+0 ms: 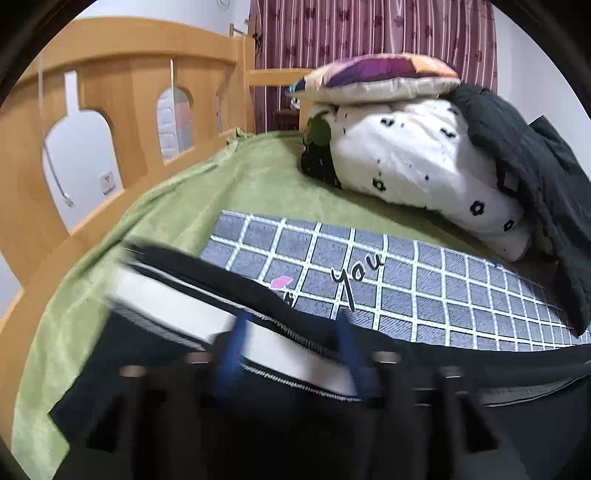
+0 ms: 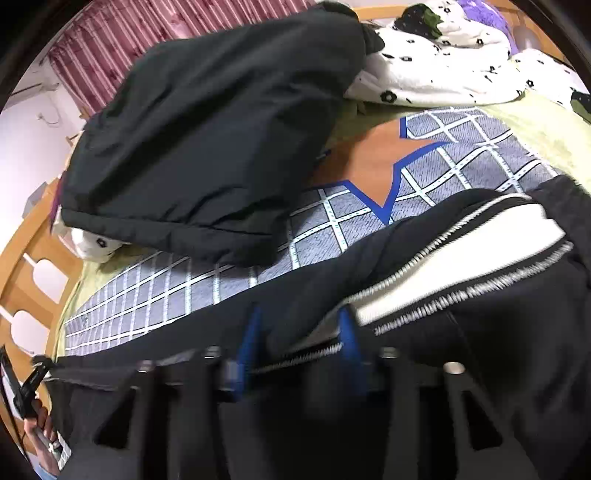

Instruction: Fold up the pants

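Black pants [image 1: 288, 417] with a white side stripe [image 1: 177, 299] edged in zigzag trim lie across a grey checked mat [image 1: 406, 273] on the bed. My left gripper [image 1: 291, 339] hovers low over the stripe, its blue fingers [image 1: 236, 343] apart with fabric between them. In the right wrist view the pants [image 2: 480, 332] and their white stripe [image 2: 461, 254] run to the right. My right gripper [image 2: 301, 343] is open, its blue fingers [image 2: 251, 343] straddling a raised fold of the black cloth. Both views are blurred by motion.
A green blanket [image 1: 192, 192] covers the bed inside a wooden rail [image 1: 122, 96]. A white flowered quilt [image 1: 413, 158], a cushion [image 1: 373, 77] and a dark jacket [image 2: 207, 129] are piled behind the mat [image 2: 155, 295]. Striped curtains [image 1: 369, 29] hang at the back.
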